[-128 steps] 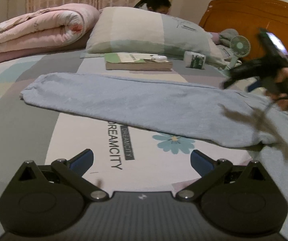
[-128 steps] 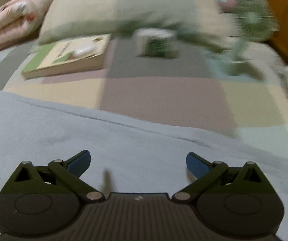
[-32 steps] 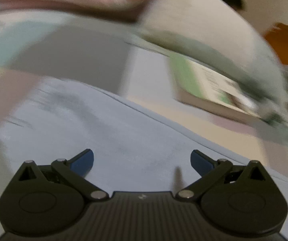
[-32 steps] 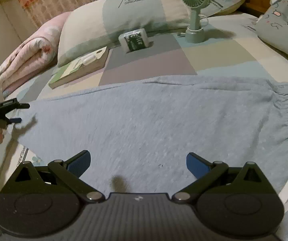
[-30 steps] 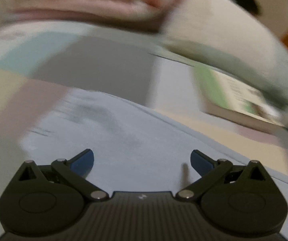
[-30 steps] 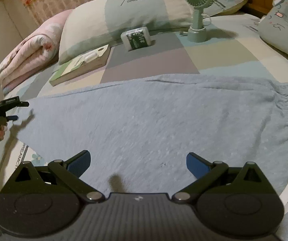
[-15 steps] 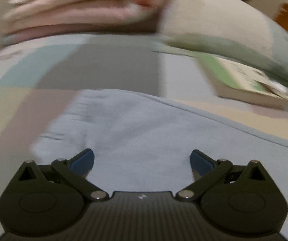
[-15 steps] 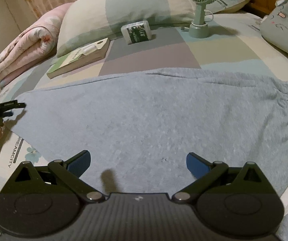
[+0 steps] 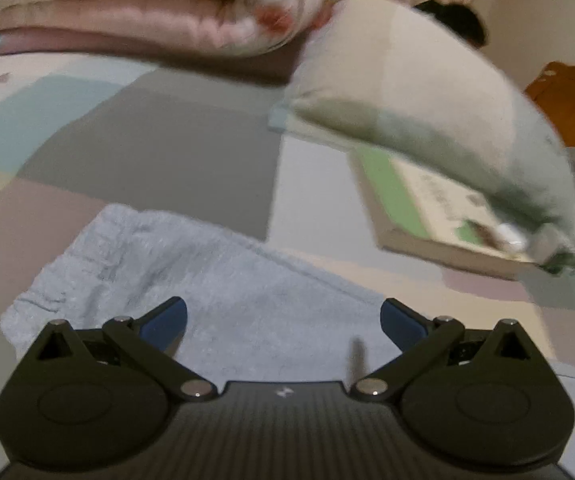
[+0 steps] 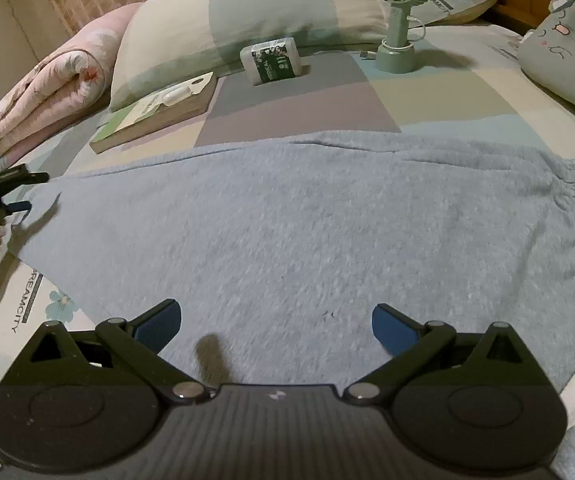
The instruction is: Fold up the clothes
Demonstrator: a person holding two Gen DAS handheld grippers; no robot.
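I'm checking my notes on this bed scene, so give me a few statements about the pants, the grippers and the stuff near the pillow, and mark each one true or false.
1. The blue pants lie spread flat on the bed. True.
2. The right gripper is shut on the pants. False: its jaws stand wide open with nothing between them.
3. The left gripper is open at the cuff end of the pants. True.
4. The fan lies on top of the pants. False: it stands upright on the bed beyond them, near the pillow.
5. A book lies beside the pillow, clear of the pants. True.
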